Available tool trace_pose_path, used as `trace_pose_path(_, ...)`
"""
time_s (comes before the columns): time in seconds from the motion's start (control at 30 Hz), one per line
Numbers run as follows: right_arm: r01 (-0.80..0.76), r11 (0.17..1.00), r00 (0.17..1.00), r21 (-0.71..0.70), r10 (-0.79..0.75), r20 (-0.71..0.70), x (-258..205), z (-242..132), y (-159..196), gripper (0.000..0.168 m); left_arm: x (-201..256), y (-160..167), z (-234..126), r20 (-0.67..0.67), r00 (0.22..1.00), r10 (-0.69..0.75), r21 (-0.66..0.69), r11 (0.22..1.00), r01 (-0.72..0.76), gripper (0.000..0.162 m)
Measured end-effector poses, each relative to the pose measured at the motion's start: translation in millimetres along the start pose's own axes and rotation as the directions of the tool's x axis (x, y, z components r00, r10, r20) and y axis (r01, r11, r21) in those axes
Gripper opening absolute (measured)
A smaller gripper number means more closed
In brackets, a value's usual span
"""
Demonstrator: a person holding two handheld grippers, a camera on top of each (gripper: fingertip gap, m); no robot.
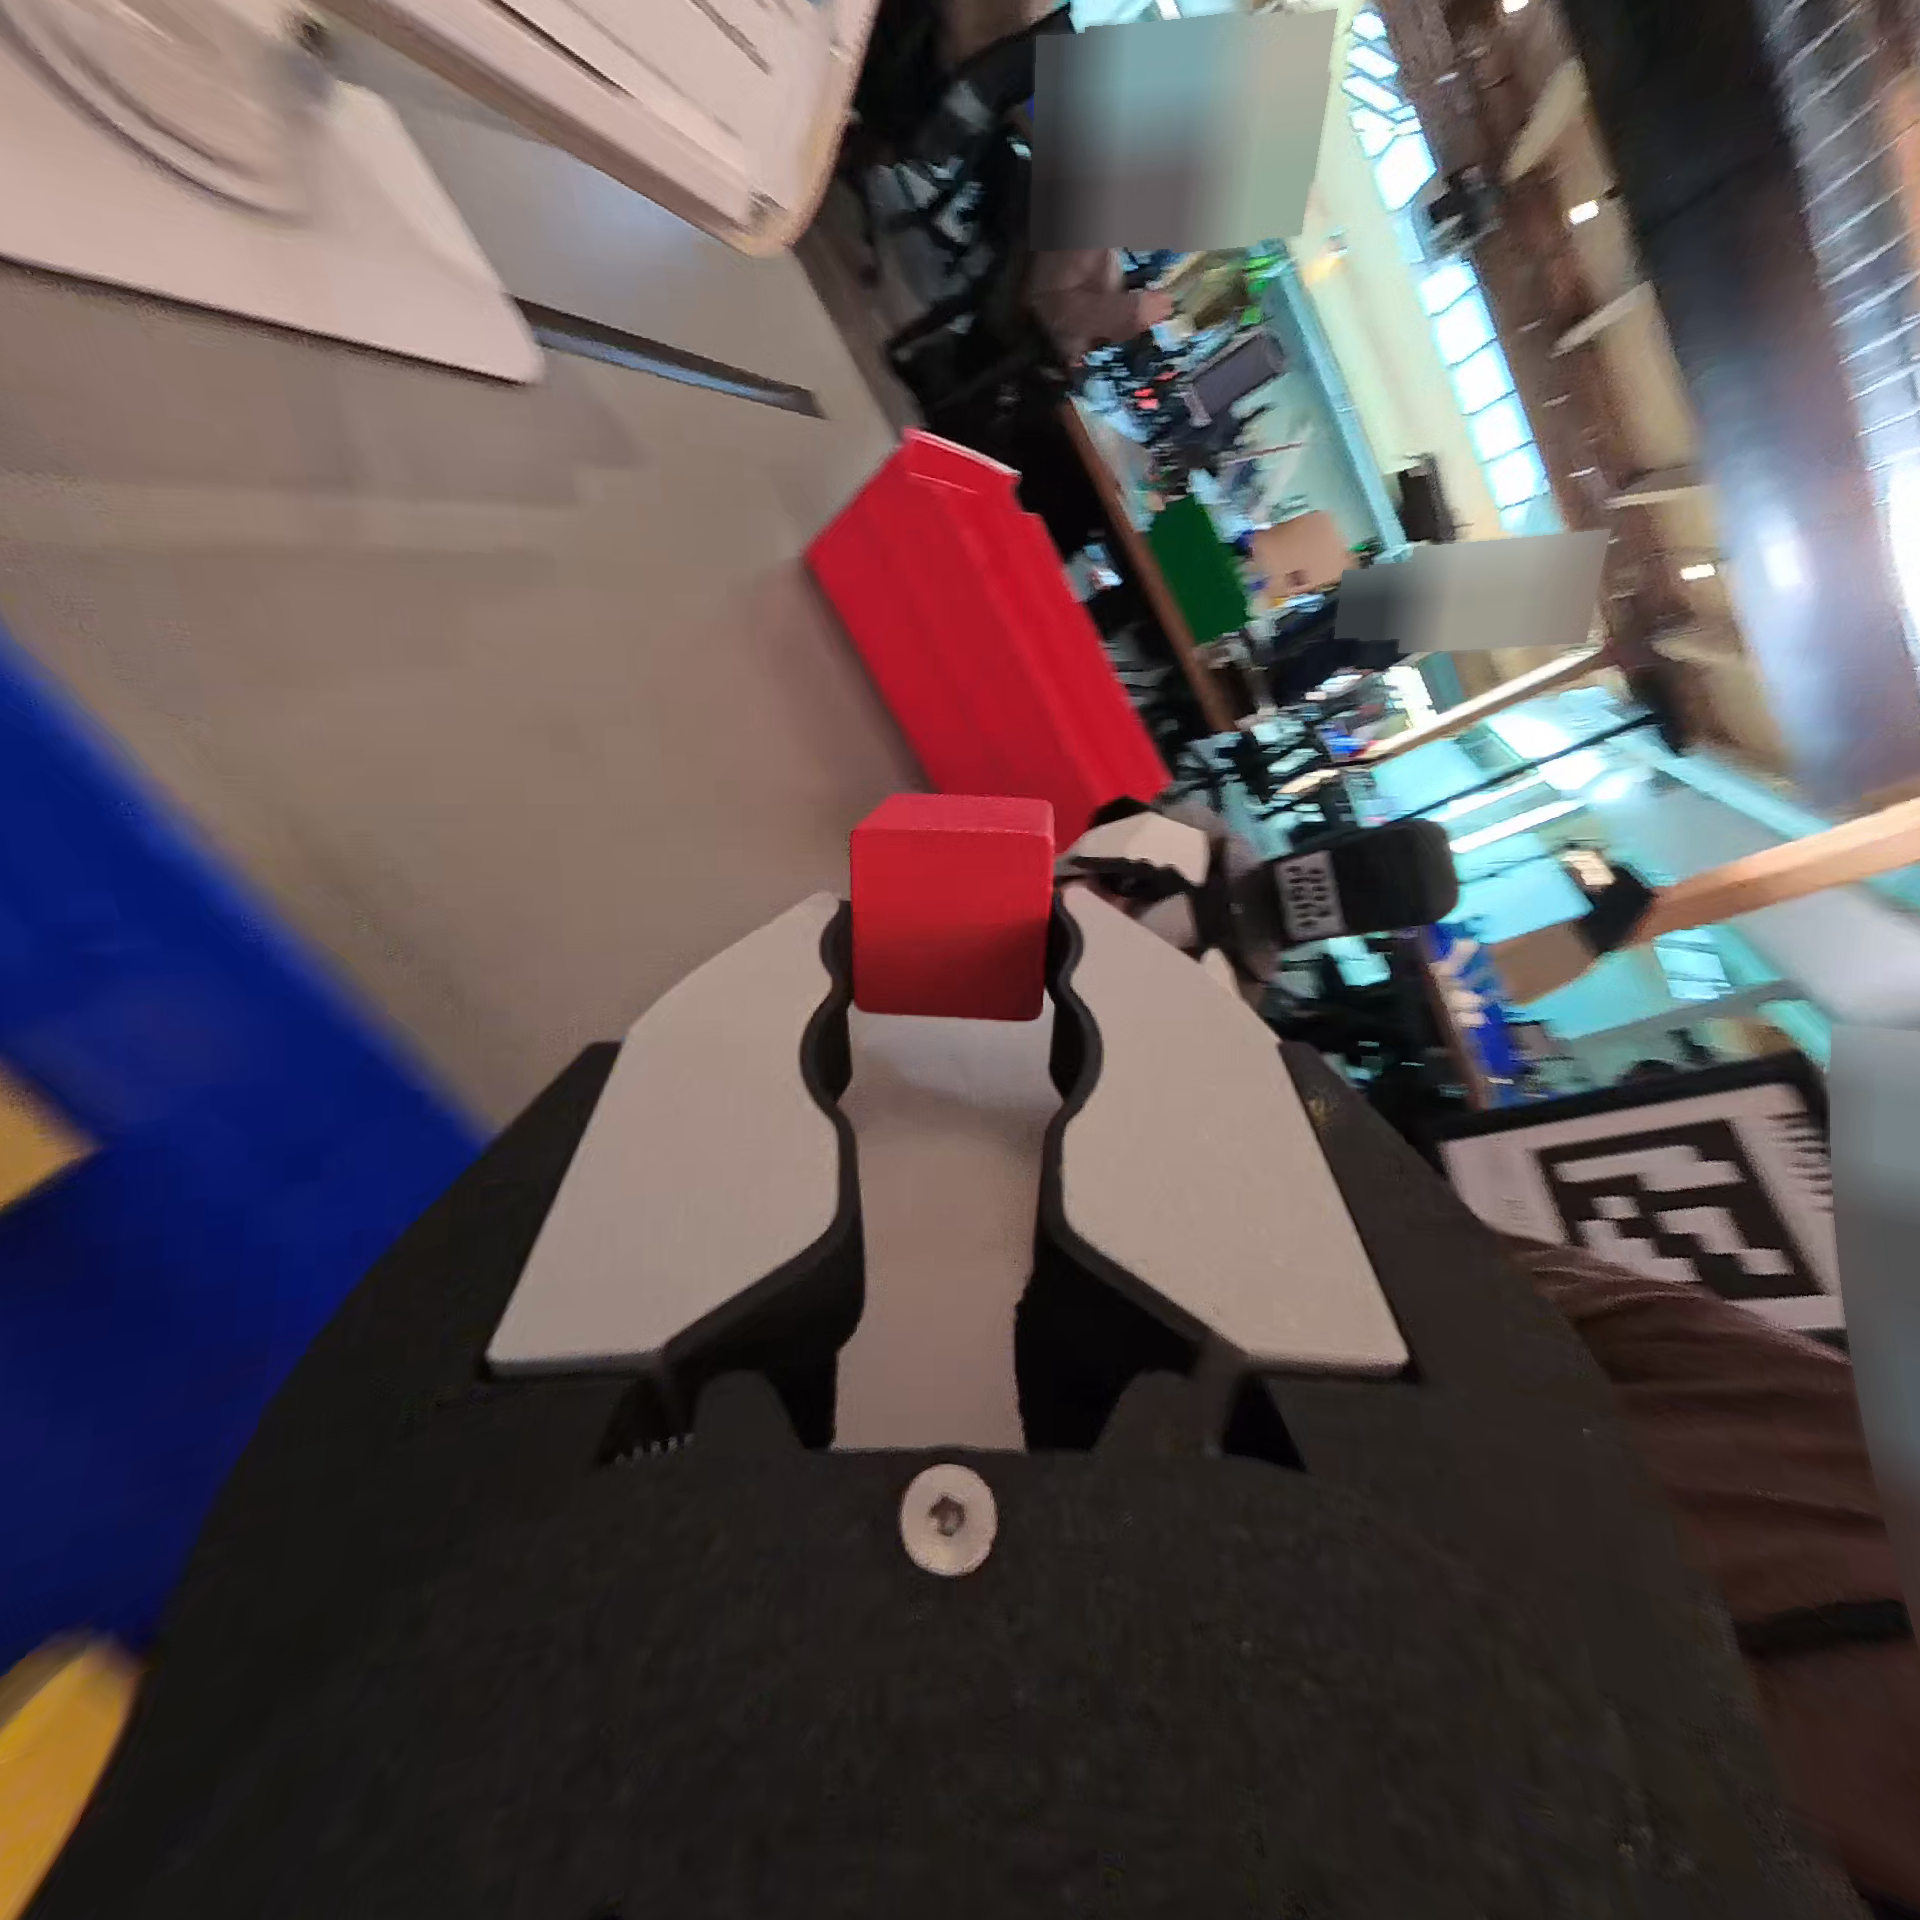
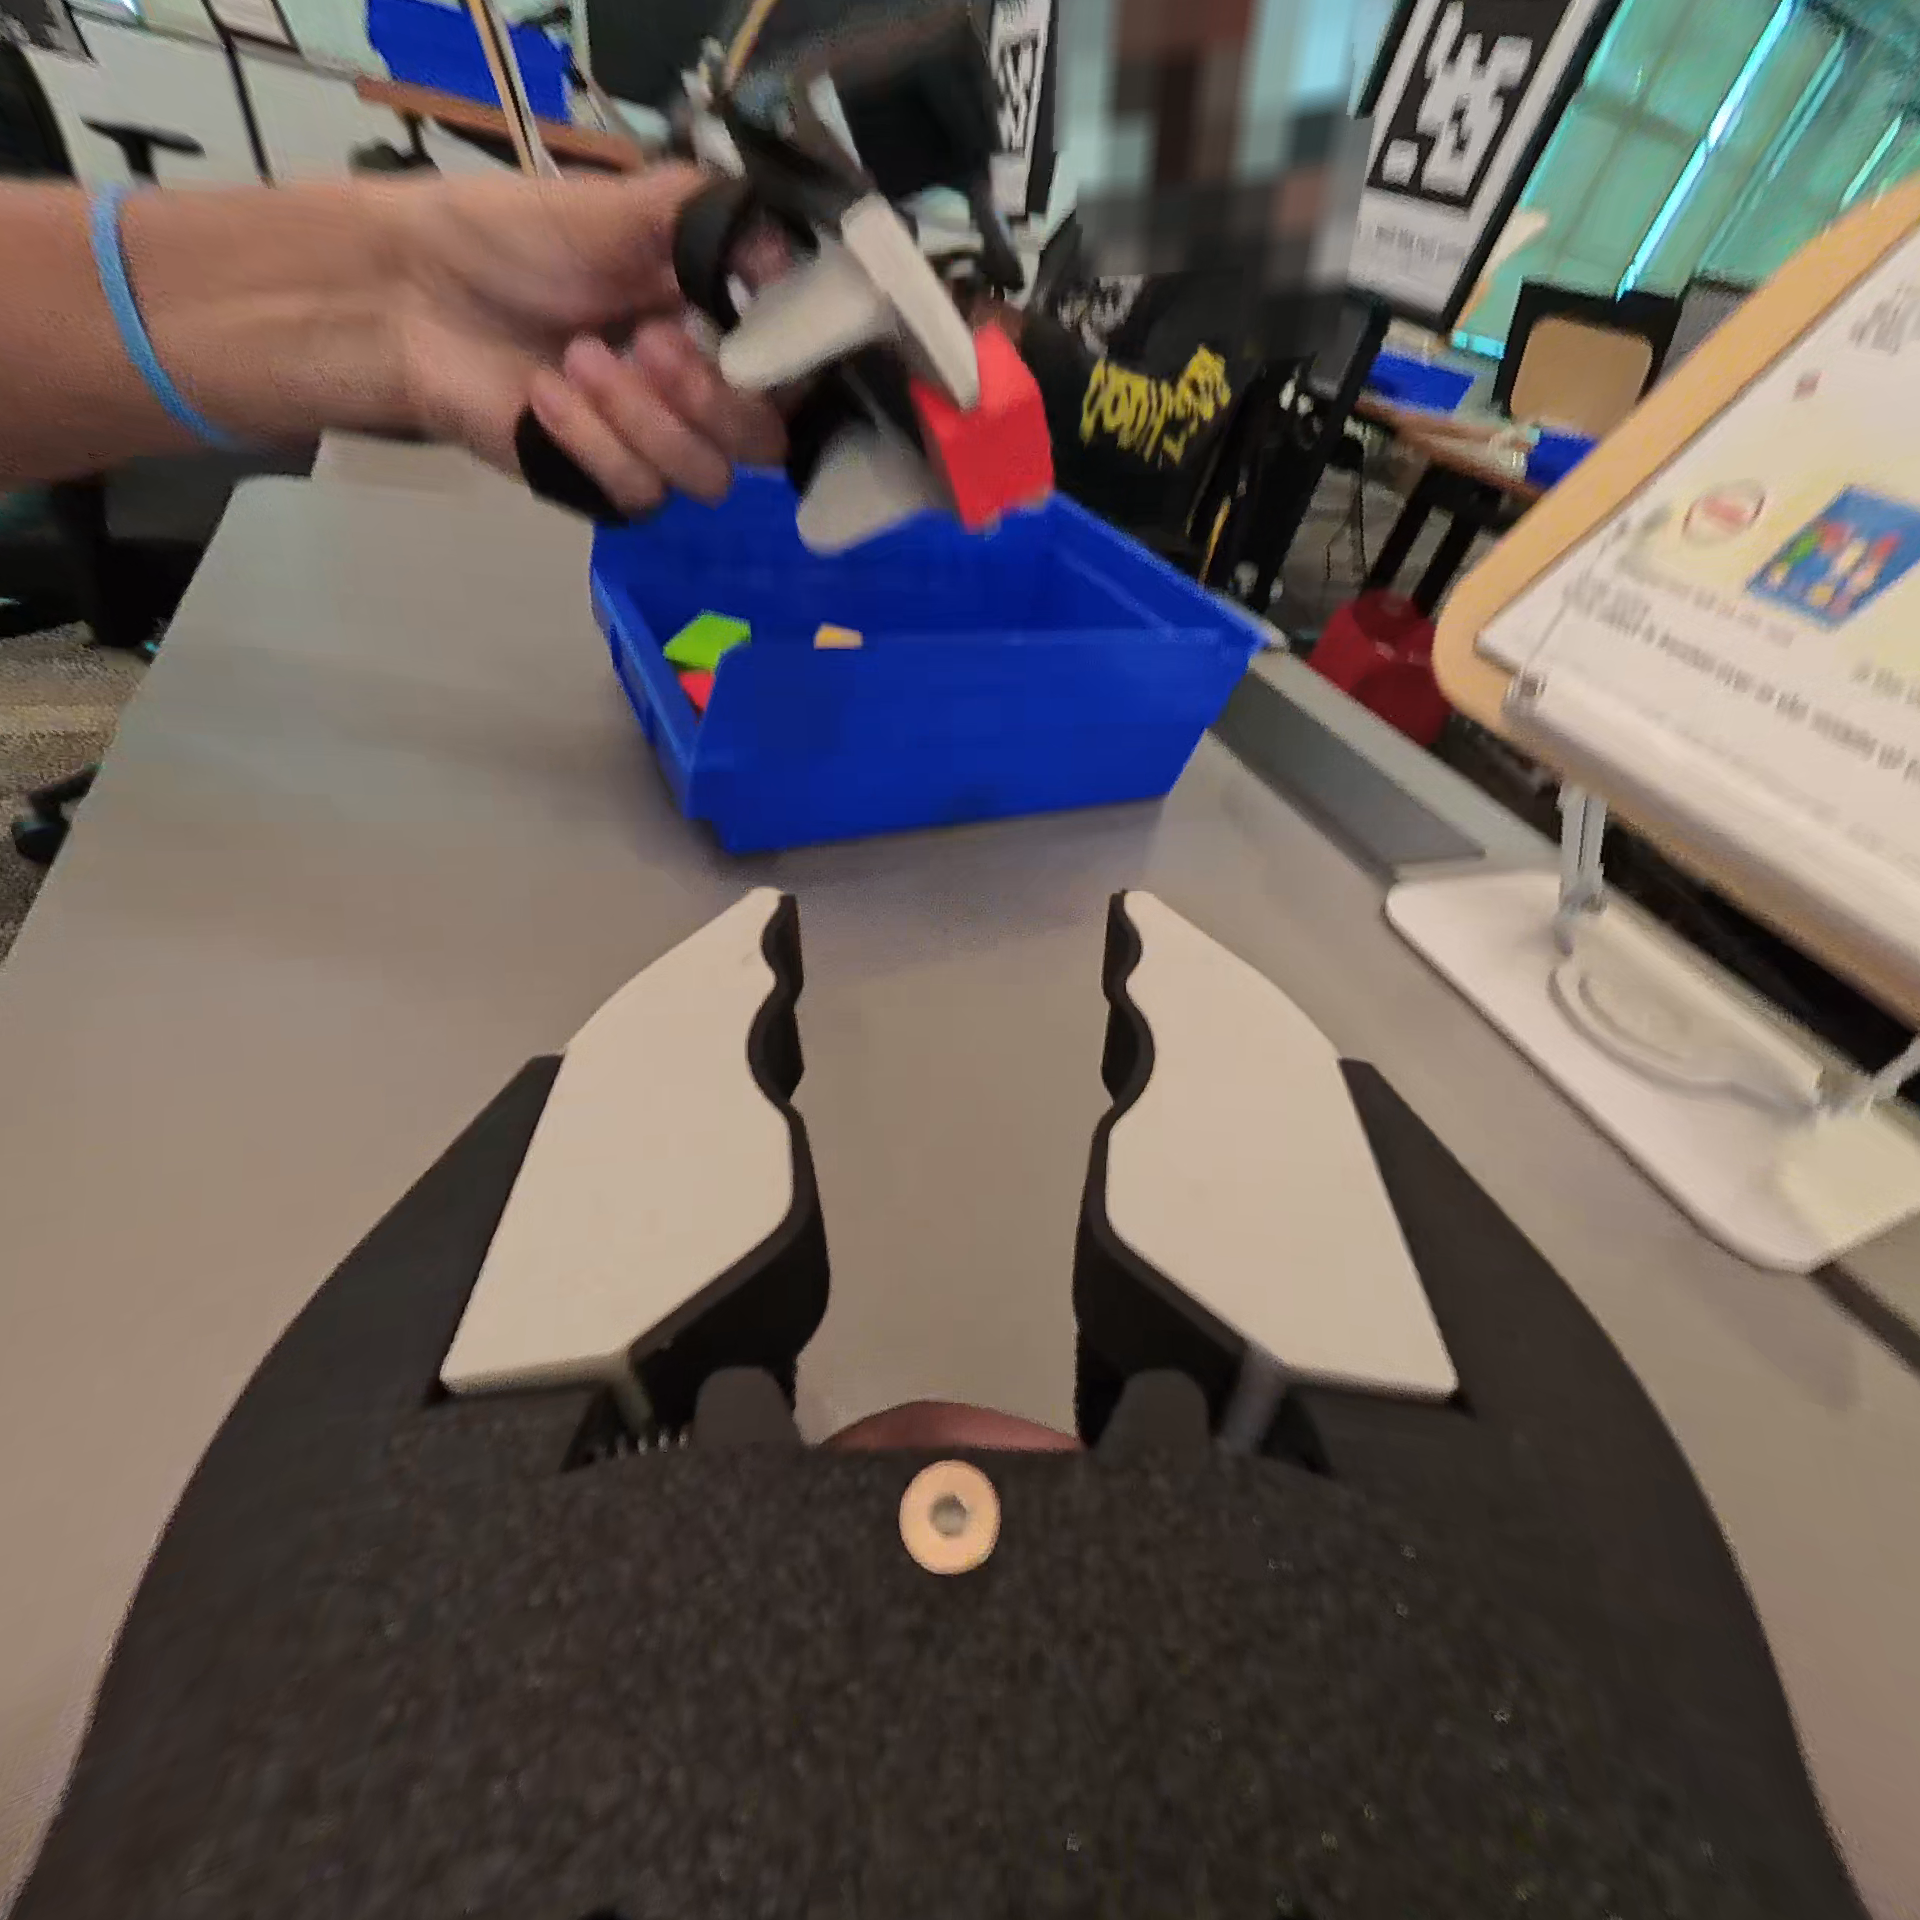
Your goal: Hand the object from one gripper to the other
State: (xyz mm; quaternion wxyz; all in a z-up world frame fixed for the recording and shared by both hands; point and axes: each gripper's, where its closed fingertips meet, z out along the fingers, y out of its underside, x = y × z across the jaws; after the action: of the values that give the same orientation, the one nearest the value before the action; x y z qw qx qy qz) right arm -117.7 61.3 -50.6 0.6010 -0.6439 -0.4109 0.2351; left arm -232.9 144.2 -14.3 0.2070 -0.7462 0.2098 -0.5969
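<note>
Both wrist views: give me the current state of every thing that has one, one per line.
Left claw: shut on the red cube, lifted over the blue bin.
Right claw: open, empty, above the grey table.
Red cube: clamped between the left claw's fingertips, off the table.
Blue bin: upright on the table, holding a few coloured pieces.
Red bin: on the table; contents not visible.

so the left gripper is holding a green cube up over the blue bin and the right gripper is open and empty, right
Not quite: the cube is red, not green. The left wrist view shows it clamped between the left gripper's fingers, and the right wrist view shows it red as well, held above the blue bin. The rest stands: the right gripper is open and empty.
</note>
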Motion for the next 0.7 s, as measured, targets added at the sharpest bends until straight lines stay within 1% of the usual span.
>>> trace_pose_path(0.1, 0.073, 0.997, 0.997, 0.028, -0.073, -0.025, 19.0, 12.2, -22.8, 0.056, 20.9, 7.7, 45.1, -0.154, 0.977, -0.149, -0.042, 0.989, 0.145, 0.035)
trace_pose_path(0.2, 0.113, 0.993, 0.992, 0.019, -0.112, -0.063, 35.3, 17.7, -29.9, 0.056, 35.5, 21.0, 82.3, -0.264, 0.919, -0.292, -0.114, 0.956, 0.271, 0.034)
trace_pose_path(0.3, 0.118, 0.993, 0.991, 0.009, -0.118, -0.068, 34.9, 17.6, -28.0, 0.056, 49.8, 38.9, 110.5, -0.331, 0.869, -0.367, -0.192, 0.928, 0.318, 0.034)
trace_pose_path(0.37, 0.125, 0.992, 0.990, 0.005, -0.125, -0.064, 30.3, 16.4, -23.1, 0.056, 57.7, 51.5, 124.2, -0.352, 0.860, -0.370, -0.234, 0.924, 0.303, 0.034)
trace_pose_path(0.4, 0.127, 0.992, 0.991, -0.002, -0.127, -0.048, 25.9, 14.7, -20.0, 0.041, 59.0, 57.6, 130.0, -0.348, 0.863, -0.366, -0.248, 0.924, 0.292, 0.034)
trace_pose_path(0.43, 0.115, 0.993, 0.991, -0.019, -0.116, -0.072, 28.5, 10.6, -17.1, 0.035, 60.2, 62.0, 133.8, -0.351, 0.861, -0.367, -0.256, 0.923, 0.289, 0.034)
trace_pose_path(0.5, 0.066, 0.998, 0.996, -0.016, -0.067, -0.055, 25.2, 2.9, -17.9, 0.035, 66.9, 66.6, 133.9, -0.399, 0.841, -0.365, -0.267, 0.924, 0.274, 0.034)
trace_pose_path(0.53, 0.046, 0.999, 0.998, -0.011, -0.047, -0.052, 23.9, -1.5, -19.3, 0.035, 71.5, 68.2, 130.3, -0.428, 0.828, -0.362, -0.268, 0.926, 0.266, 0.038)
trace_pose_path(0.57, 0.042, 0.999, 0.997, -0.011, -0.043, -0.062, 24.6, -6.6, -20.8, 0.035, 75.8, 69.8, 124.4, -0.451, 0.820, -0.352, -0.258, 0.931, 0.257, 0.053)
trace_pose_path(0.6, 0.047, 0.999, 0.996, -0.006, -0.048, -0.070, 25.1, -13.3, -24.2, 0.035, 79.2, 73.4, 116.6, -0.459, 0.826, -0.326, -0.242, 0.941, 0.237, 0.066)
trace_pose_path(0.63, 0.050, 0.999, 0.995, 0.003, -0.049, -0.081, 27.2, -22.2, -30.3, 0.035, 81.6, 80.9, 107.5, -0.449, 0.850, -0.274, -0.219, 0.957, 0.193, 0.068)
trace_pose_path(0.7, 0.062, 0.998, 0.988, 0.005, -0.061, -0.142, 42.2, -49.0, -47.4, 0.035, 85.0, 107.9, 87.3, -0.384, 0.915, -0.120, -0.186, 0.981, 0.050, 0.067)
